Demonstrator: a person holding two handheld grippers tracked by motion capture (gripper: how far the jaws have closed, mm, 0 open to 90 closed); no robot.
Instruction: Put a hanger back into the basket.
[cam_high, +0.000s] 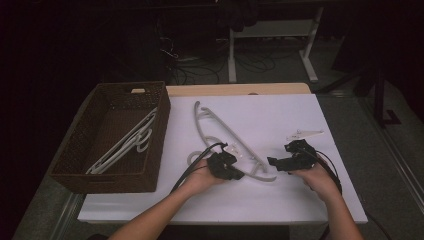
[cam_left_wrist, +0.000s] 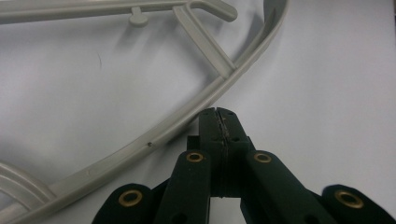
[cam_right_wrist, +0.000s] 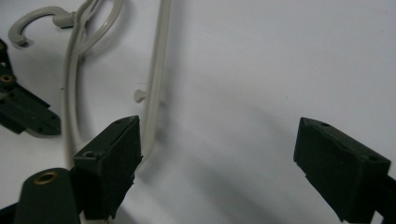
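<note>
A grey plastic hanger lies flat on the white table, its hook toward the person. My left gripper rests low beside the hanger's curved bar. In the left gripper view its jaws are pressed together with nothing between them, the tips just short of the bar. My right gripper sits at the hanger's right end, open. In the right gripper view only bare table lies between the wide jaws. One end of the hanger runs just past one jaw.
A dark wicker basket stands at the table's left and holds several white hangers. A wooden edge shows behind the white top. The floor beyond is dark, with cables and a white desk frame.
</note>
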